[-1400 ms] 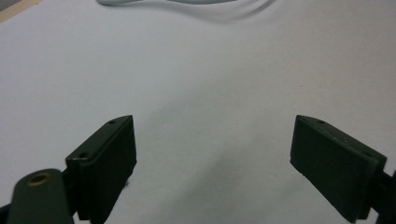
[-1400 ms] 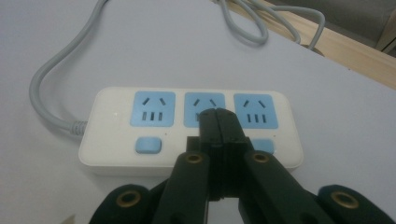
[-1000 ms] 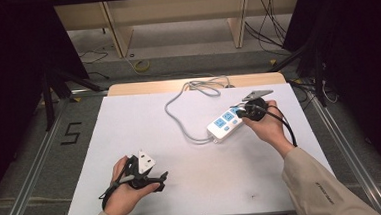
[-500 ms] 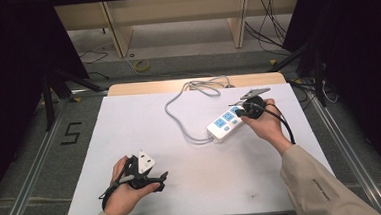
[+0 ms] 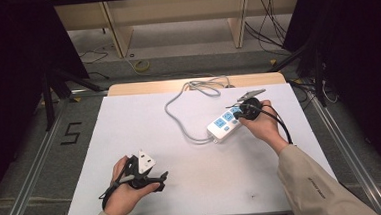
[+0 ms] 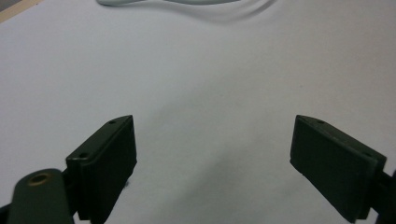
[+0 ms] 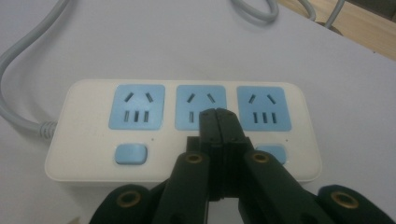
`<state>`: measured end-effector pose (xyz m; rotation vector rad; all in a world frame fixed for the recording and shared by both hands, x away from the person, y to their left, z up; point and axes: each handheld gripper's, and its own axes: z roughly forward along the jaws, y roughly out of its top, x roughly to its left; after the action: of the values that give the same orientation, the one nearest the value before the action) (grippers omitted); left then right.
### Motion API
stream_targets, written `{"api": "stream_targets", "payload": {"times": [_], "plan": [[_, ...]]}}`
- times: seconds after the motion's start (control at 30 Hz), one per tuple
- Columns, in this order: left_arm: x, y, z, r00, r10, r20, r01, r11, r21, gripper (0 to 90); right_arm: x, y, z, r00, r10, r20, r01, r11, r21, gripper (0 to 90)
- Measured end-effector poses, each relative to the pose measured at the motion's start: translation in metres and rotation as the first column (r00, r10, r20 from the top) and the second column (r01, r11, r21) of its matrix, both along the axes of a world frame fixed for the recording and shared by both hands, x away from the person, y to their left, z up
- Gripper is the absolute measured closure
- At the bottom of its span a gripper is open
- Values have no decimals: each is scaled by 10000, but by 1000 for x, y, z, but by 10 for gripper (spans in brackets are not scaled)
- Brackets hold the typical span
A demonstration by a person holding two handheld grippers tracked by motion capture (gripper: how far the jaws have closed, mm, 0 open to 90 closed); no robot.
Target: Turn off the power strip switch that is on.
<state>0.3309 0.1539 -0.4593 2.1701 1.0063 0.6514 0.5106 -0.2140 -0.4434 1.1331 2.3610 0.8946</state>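
Note:
A white power strip [image 7: 182, 126] with three blue sockets lies on the white table, also seen right of centre in the high view [image 5: 223, 125]. Its grey cable [image 5: 188, 95] loops toward the far edge. My right gripper [image 7: 218, 113] is shut with nothing between its jaws. Its tips sit over the lower part of the middle socket and hide the middle switch; whether they touch the strip is unclear. A hand holds it at the strip's right end [image 5: 237, 115]. Near the front left, my left gripper [image 5: 162, 181] is open over bare tabletop [image 6: 212, 126].
A blue switch [image 7: 131, 154] shows under the left socket. The white table sheet [image 5: 129, 121] spreads wide between the two hands. A wooden strip [image 5: 142, 87] runs along the far edge, with shelving legs and floor cables beyond it.

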Motion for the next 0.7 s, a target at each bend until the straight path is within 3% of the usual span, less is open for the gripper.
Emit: {"api": "stream_targets", "payload": {"times": [0.7], "plan": [[0, 0, 0, 10000, -12, -13, 12, 10000, -3, 144, 4, 7, -6, 9987, 48, -504, -59, 9997, -220, 900]]}}
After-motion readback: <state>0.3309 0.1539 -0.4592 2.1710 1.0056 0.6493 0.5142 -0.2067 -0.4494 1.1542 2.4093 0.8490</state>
